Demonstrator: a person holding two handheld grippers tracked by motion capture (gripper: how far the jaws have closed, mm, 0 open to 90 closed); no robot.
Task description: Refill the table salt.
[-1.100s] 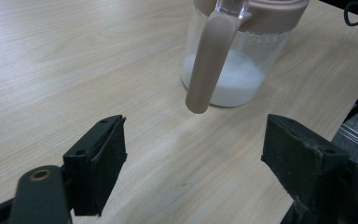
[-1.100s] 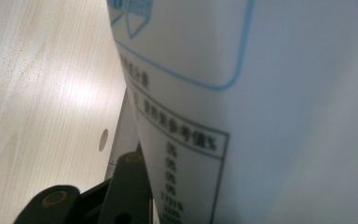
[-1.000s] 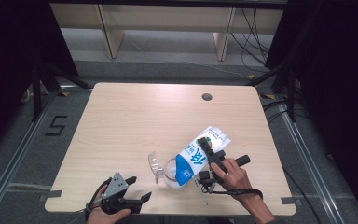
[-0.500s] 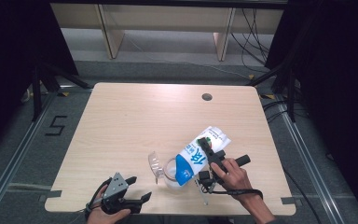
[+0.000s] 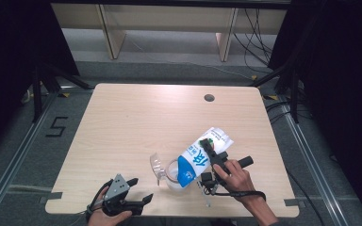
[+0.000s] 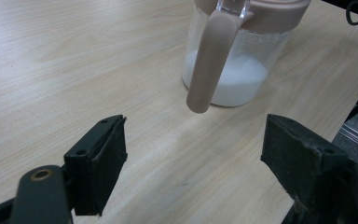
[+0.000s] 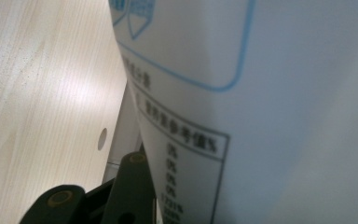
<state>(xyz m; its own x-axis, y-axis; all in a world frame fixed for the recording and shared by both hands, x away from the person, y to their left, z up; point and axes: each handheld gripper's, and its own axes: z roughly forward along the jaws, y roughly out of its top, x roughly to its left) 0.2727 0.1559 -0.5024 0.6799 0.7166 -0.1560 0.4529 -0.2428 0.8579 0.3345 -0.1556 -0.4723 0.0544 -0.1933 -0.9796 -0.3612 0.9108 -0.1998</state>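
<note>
Carton (image 5: 199,157) clamped in right gripper (image 5: 211,151) | long axis tipped, low end over jug (image 5: 172,175) at near table (image 5: 136,113) edge | left gripper (image 5: 134,193) wide open, empty, jug handle (image 6: 209,60) just ahead | far side bare

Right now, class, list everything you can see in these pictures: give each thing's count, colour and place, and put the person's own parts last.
Milk carton: one, white and blue, tilted over the jug near the table's front edge, held in the right gripper.
Jug: one, clear with a dusty-pink lid and handle, white liquid in the bottom, standing under the carton.
Table: one, light wood, with a small round hole near its far edge.
Shelving: pale wood, behind the table.
Left gripper: one, black, jaws apart and empty, at the front left edge.
Right gripper: one, black, clamped on the carton.
Hands: two, one on each gripper.
</note>
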